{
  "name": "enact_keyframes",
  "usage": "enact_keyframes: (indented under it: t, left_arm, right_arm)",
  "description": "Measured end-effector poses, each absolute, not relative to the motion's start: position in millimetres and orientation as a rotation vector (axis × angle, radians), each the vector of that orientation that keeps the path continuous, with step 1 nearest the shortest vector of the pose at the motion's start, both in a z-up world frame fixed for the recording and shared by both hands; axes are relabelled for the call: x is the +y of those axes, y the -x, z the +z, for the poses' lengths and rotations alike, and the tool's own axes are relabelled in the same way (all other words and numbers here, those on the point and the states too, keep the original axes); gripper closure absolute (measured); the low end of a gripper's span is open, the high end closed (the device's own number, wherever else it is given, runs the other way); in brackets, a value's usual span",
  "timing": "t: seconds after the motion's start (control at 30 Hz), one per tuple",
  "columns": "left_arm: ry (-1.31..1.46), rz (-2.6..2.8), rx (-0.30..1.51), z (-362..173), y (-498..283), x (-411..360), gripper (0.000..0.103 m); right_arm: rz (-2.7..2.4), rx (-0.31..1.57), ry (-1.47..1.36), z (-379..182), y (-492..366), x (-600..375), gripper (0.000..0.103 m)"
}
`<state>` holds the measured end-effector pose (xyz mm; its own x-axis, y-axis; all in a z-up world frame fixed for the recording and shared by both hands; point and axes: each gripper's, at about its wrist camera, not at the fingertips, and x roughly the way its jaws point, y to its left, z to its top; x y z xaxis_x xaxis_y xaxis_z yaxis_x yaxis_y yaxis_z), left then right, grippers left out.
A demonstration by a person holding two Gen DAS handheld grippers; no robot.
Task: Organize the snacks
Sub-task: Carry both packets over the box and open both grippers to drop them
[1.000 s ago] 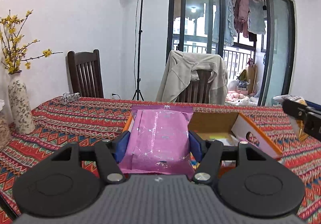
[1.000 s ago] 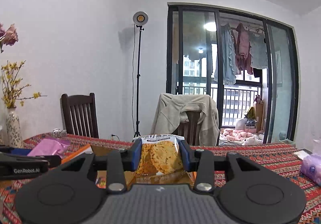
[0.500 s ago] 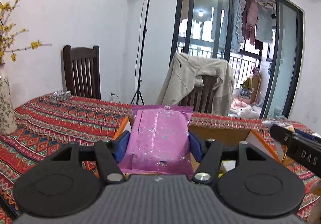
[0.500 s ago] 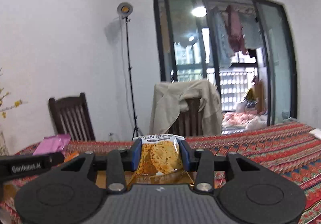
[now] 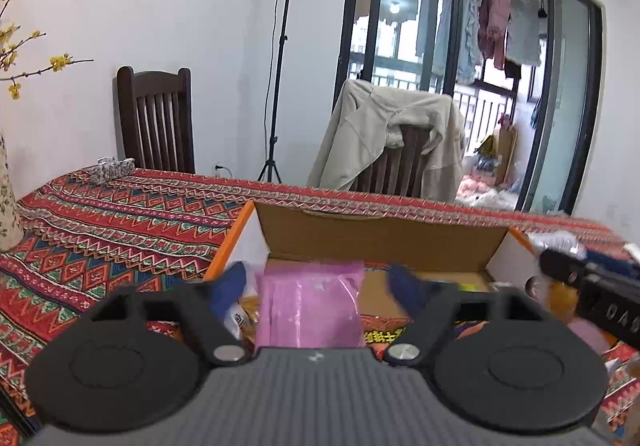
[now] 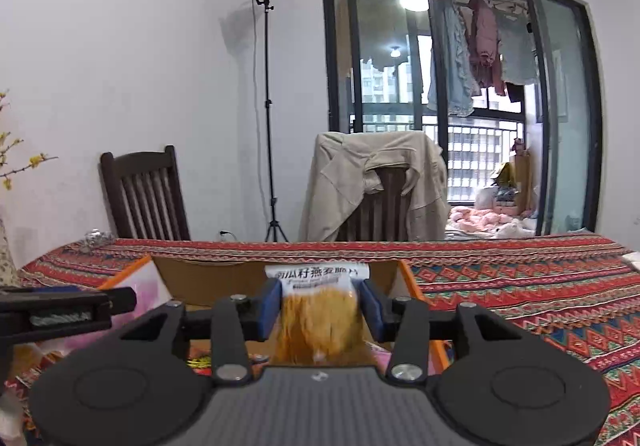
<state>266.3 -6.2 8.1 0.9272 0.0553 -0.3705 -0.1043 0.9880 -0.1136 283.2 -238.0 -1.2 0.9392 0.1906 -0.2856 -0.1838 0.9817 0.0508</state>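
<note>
An open cardboard box with orange edges stands on the patterned tablecloth. My left gripper is over the box with its blue fingers spread apart; the pink snack packet lies between them, free of both pads, inside the box. My right gripper is shut on a yellow oat-crisp packet and holds it over the same box. The right gripper's side shows at the right in the left wrist view. The left gripper shows at the left in the right wrist view.
Other snack packets lie in the box bottom. A patterned vase stands at the table's left edge. Two wooden chairs, one draped with a beige jacket, and a light stand are behind the table.
My left gripper has lowered into the box and opened, letting go of the pink packet. My right gripper has moved over the box with the yellow packet still held.
</note>
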Motion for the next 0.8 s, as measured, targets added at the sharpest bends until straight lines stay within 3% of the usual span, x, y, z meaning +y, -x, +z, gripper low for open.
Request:
enact_keyframes:
  t: [0.03, 0.1, 0.2, 0.8]
  left_arm:
    - [0.143, 0.085, 0.364, 8.6, -264.8, -4.1, 0.000]
    - [0.160, 0.089, 0.355, 9.3, -262.7, -1.1, 0.000]
    - [0.192, 0.090, 0.384, 7.1, -266.3, 3.8, 0.000]
    - [0.215, 0.099, 0.425, 8.1, -268.5, 5.9, 0.000]
  right_arm:
    - [0.187, 0.296, -0.023, -2.1, -283.1, -238.5, 0.030]
    - [0.178, 0.292, -0.033, -3.6, -281.0, -240.9, 0.011]
    - [0.170, 0.293, -0.054, -4.5, -279.6, -245.4, 0.000]
    - [0.143, 0.324, -0.047, -1.6, -272.4, -249.1, 0.000]
